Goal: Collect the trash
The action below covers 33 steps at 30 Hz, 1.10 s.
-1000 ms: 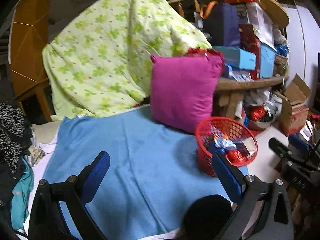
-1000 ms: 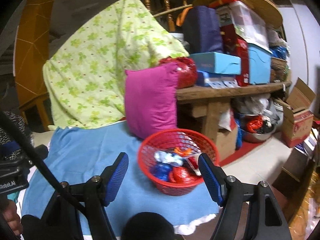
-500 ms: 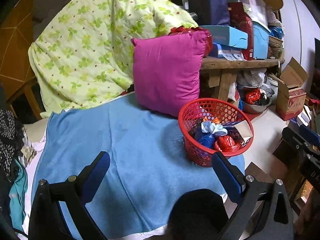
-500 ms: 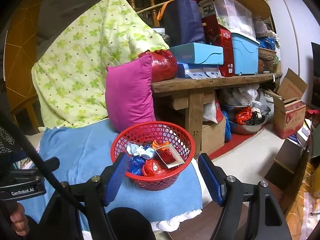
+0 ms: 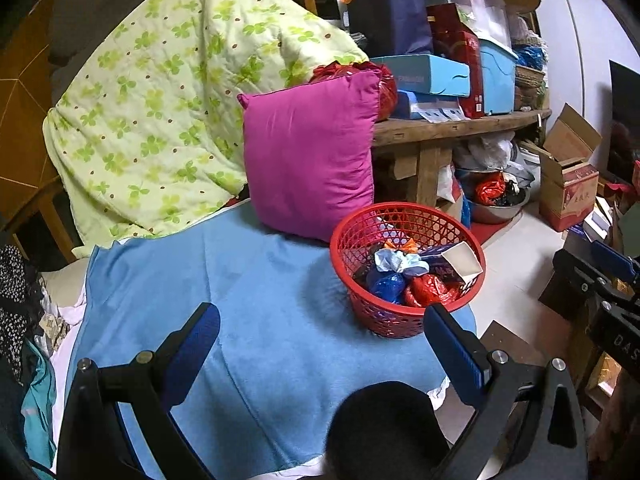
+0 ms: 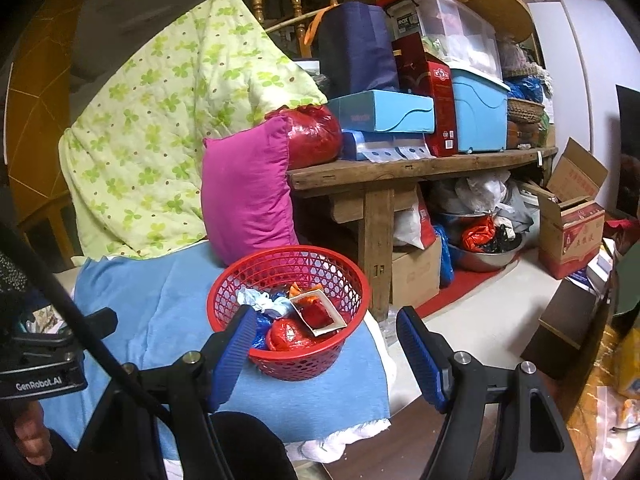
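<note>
While both grippers drifted back, red basket [image 6: 288, 320] (trash inside) sits nearer centre; jaws unchanged, spread, empty.

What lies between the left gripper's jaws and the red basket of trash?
Only bare blue cloth, seen in the left wrist view. The left gripper hangs open, apart from the red basket; nothing sits between its jaws.

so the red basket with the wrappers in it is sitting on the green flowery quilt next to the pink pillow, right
Not quite. The red basket with the wrappers sits on the blue blanket, not the green flowery quilt, which is draped up behind. It is next to the pink pillow. The right wrist view shows this; the left agrees.
</note>
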Available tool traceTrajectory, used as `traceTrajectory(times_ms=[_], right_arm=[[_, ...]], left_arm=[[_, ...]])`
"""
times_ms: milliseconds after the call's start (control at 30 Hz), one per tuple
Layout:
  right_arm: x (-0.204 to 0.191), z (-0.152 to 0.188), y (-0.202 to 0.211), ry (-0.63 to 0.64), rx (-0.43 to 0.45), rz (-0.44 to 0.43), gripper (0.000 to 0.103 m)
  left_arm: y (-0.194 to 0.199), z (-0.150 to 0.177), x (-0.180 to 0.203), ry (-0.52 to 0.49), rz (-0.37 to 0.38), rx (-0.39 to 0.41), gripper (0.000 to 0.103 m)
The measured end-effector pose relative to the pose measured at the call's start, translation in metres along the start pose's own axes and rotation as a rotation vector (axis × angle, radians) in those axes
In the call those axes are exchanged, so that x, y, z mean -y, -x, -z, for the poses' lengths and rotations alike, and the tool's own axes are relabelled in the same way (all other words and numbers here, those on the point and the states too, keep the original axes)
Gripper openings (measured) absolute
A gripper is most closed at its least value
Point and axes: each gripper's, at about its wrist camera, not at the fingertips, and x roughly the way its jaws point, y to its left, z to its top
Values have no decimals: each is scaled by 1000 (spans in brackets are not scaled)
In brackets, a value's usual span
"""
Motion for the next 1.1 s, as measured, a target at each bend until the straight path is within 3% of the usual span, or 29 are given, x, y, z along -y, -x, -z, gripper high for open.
traceTrajectory(times_ms=[1100], right_arm=[[-1,1,-2,7,-10,-6,75]], left_arm=[[1,0,10,-22,28,-3,101]])
